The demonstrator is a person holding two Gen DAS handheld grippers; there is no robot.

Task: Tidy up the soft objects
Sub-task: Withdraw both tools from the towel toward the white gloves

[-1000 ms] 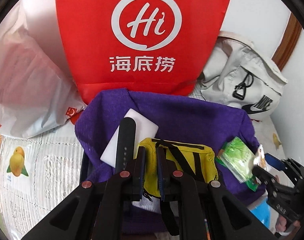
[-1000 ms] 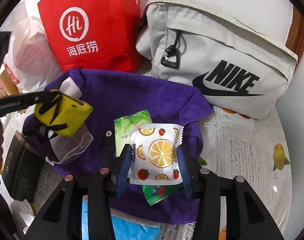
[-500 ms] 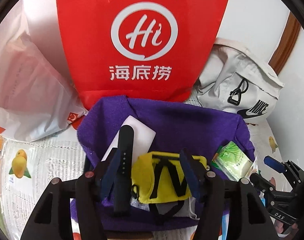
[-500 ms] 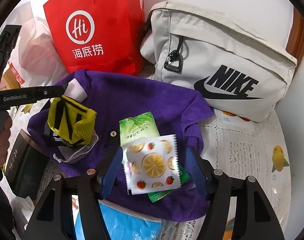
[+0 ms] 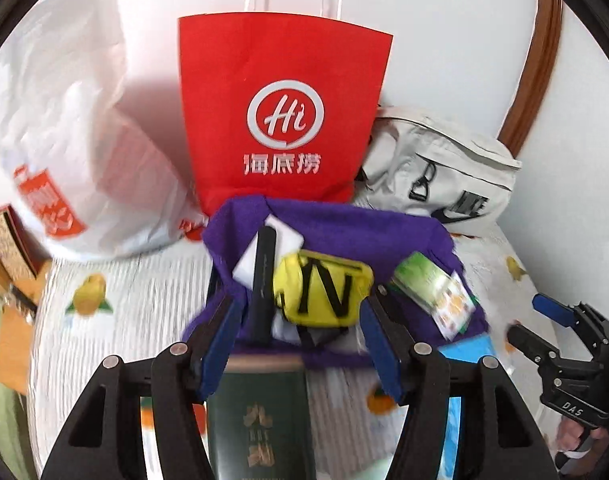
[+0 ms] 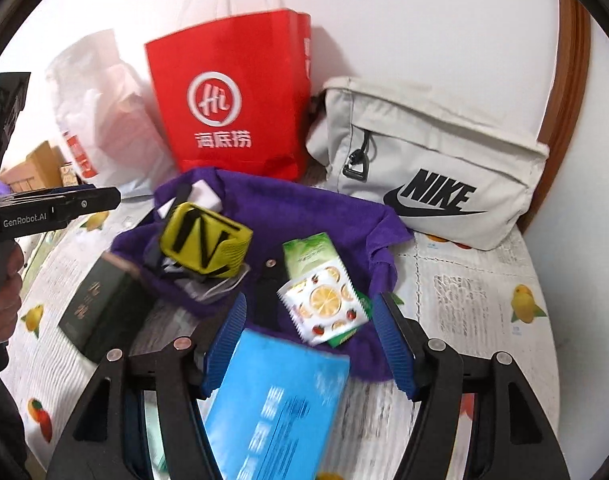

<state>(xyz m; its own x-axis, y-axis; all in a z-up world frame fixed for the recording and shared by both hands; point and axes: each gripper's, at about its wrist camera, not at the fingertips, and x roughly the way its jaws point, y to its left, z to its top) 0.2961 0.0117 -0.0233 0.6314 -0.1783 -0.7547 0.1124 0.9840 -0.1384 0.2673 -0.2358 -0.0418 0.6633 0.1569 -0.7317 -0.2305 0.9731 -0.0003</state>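
Left wrist view: left gripper [image 5: 300,338] fingers apart, empty; yellow pouch [image 5: 322,294] rests on purple towel [image 5: 356,232]. Right wrist view: right gripper [image 6: 310,338] fingers apart, empty; fruit-print packet [image 6: 322,304] lies on towel beside green packet [image 6: 306,254].
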